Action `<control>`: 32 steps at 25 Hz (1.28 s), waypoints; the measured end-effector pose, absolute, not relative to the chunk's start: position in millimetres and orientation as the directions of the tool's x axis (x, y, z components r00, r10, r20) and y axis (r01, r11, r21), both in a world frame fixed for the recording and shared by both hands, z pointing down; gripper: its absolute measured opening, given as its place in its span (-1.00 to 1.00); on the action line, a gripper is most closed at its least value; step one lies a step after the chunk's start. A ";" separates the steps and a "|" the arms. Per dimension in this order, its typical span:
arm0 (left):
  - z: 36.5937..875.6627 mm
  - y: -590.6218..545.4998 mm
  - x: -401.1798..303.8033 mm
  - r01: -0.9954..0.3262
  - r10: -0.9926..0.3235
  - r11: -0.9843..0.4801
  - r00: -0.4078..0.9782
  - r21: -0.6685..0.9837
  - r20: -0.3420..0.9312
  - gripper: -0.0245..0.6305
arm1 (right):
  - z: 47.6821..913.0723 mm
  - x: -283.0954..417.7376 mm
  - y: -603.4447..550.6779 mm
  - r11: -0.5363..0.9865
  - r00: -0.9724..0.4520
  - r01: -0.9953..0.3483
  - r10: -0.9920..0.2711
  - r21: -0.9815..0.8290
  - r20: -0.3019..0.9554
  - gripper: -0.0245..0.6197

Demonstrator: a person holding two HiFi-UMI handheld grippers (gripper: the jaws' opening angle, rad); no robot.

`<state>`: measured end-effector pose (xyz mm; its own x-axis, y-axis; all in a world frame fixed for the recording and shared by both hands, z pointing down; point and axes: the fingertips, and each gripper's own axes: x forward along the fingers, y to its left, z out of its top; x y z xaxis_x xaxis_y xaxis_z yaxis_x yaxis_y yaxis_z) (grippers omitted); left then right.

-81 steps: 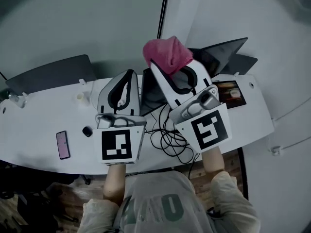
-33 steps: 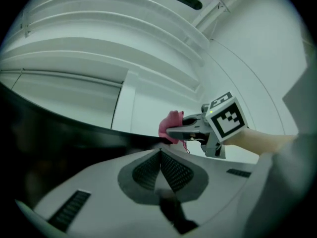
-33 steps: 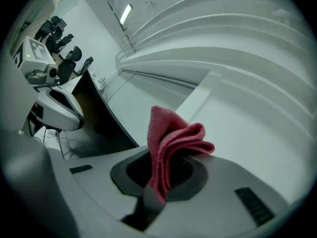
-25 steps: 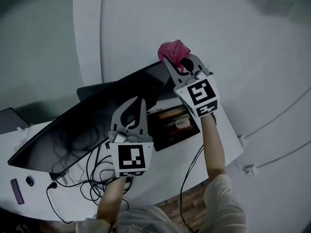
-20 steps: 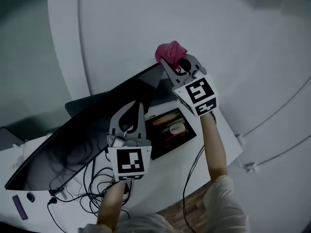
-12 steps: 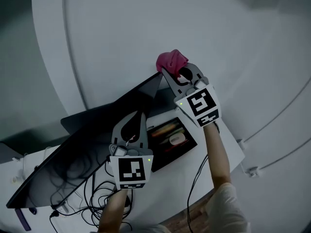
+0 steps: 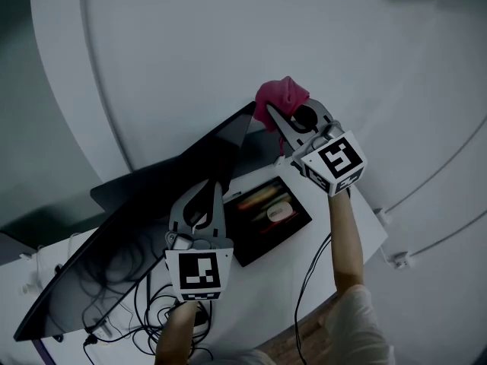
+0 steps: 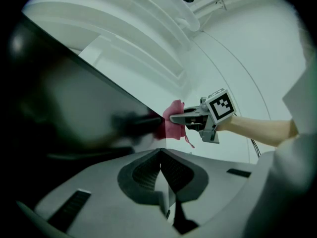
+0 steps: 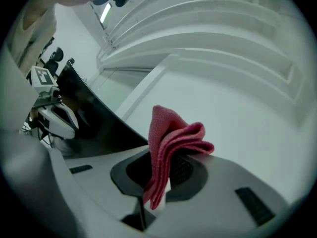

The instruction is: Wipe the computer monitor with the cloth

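Nearest, the left tool point(image 7: 204, 196) hovers above the counter point(image 7: 281, 257), jaws pressed together on nothing. Farther off, the right tool point(image 7: 278, 120) pinches the pink cloth point(image 7: 280, 96) at the monitor point(image 7: 137, 204)'s far top corner. Wiping looks barely begun, with most of the screen left.

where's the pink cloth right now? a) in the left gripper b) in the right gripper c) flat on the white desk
b: the folded pink cloth is pinched in the right gripper's jaws by the dark monitor's upper corner; the left gripper is shut, empty.
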<state>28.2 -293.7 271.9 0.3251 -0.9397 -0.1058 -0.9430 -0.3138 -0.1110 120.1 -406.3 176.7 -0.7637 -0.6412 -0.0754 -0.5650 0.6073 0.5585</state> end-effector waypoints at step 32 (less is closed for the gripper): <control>371.7 -288.3 52.0 -0.901 -0.904 -0.428 0.425 -0.071 0.051 -0.88 | 460.0 90.9 -411.3 0.866 -0.818 -0.439 -0.495 0.238 0.294 -0.78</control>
